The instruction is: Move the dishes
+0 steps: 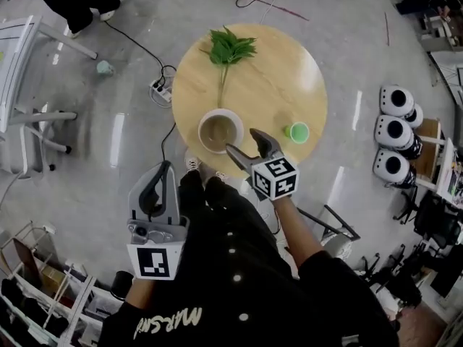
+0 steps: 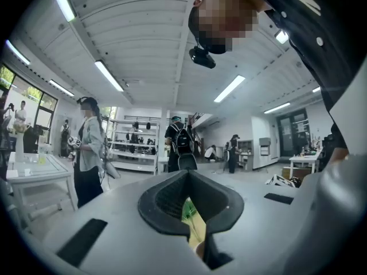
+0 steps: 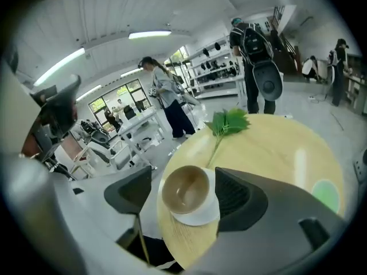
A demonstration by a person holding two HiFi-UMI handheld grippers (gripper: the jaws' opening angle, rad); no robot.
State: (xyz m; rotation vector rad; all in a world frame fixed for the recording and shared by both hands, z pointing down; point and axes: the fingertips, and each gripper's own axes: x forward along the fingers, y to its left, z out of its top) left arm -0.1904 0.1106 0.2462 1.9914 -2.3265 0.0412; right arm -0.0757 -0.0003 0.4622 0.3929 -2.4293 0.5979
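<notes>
A brown bowl [image 1: 221,131] sits on a white plate [image 1: 205,119] at the near edge of the round wooden table [image 1: 278,85]. My right gripper [image 1: 241,141] is open just in front of the bowl. In the right gripper view the bowl [image 3: 184,189] and plate [image 3: 202,215] lie between the spread jaws of the right gripper [image 3: 183,175], untouched. A small green cup [image 1: 296,131] stands to the right, and a leafy green sprig [image 1: 230,48] lies at the far side. My left gripper [image 1: 165,168] hangs shut and empty off the table, down at the left.
A power strip [image 1: 160,89] with cables lies on the floor left of the table. A white table frame [image 1: 22,85] stands at far left, white round-headed machines [image 1: 394,130] at right, shelving [image 1: 43,288] at bottom left. A person [image 3: 169,102] stands beyond the table.
</notes>
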